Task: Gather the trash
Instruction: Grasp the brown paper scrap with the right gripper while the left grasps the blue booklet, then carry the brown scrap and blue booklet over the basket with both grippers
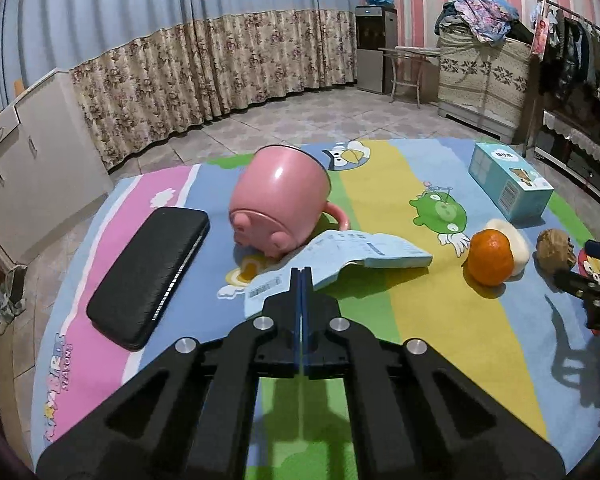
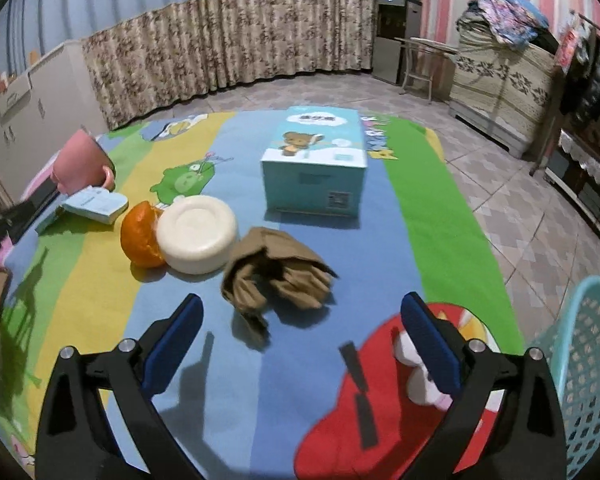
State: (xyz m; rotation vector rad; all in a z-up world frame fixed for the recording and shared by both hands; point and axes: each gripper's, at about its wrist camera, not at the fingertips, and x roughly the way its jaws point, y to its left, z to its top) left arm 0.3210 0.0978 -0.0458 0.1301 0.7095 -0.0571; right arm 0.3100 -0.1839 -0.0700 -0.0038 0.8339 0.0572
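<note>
A crumpled brown paper wad point(image 2: 276, 272) lies on the cartoon tablecloth just ahead of my right gripper point(image 2: 300, 316), which is open and empty, its jaws wide on either side of the wad's near end. The wad also shows far right in the left wrist view point(image 1: 554, 250). A flattened light-blue carton with a printed slip point(image 1: 356, 256) lies by the pink mug; it also shows in the right wrist view point(image 2: 96, 204). My left gripper point(image 1: 301, 274) is shut and empty, its tips just short of the slip's near edge. A teal mesh basket point(image 2: 588, 360) stands at the right.
A tipped pink mug point(image 1: 280, 200), a black case point(image 1: 148, 276), an orange point(image 1: 490, 256), a cream round lid point(image 2: 198, 234) and a teal tissue box point(image 2: 316, 160) sit on the table point(image 2: 228, 400). Tiled floor, white cabinets and curtains lie beyond.
</note>
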